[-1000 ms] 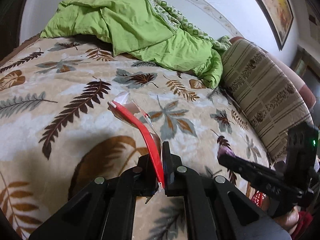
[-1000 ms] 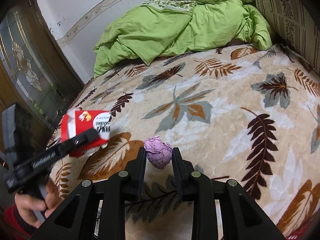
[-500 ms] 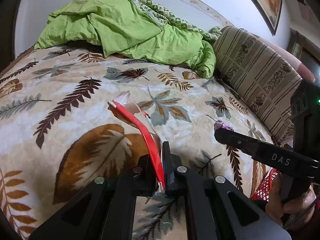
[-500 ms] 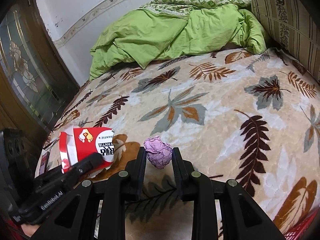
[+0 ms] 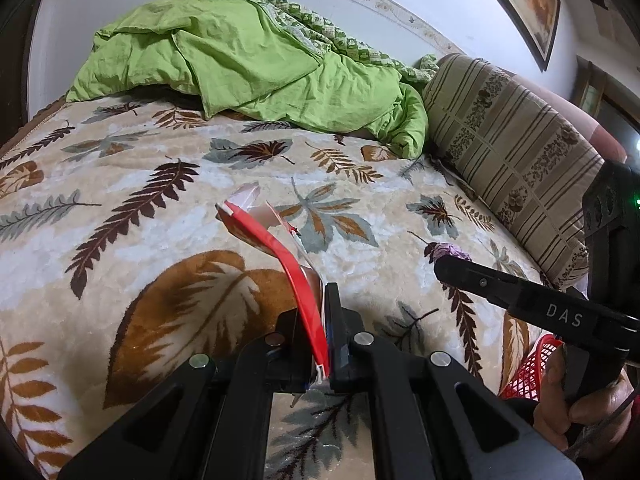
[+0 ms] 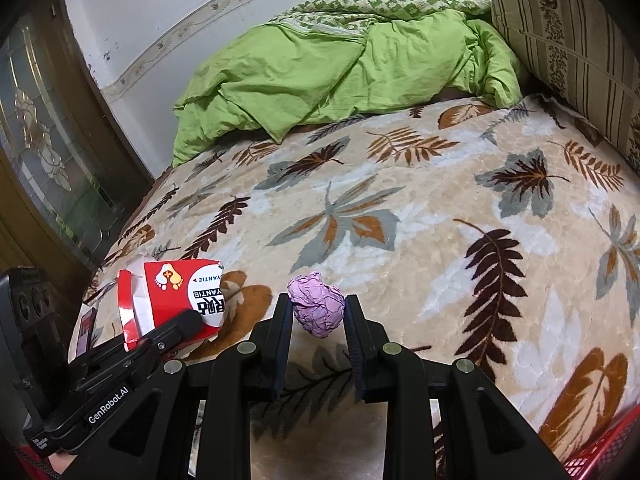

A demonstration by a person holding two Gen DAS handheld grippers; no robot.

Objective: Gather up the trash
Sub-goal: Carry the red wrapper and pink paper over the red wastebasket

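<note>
Left claw [image 5: 326, 336] pinched the flattened red carton [image 5: 280, 256]; right claw [image 6: 316, 320] pinched the purple paper wad [image 6: 318, 306]. Both grips should hold firm until over the red basket [image 5: 530, 364].

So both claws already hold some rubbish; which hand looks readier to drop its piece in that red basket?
Probably the right. The right gripper, shut on the purple paper ball, sits nearer the red basket, seen beside its hand. The left gripper with the red box is on the far side.
</note>
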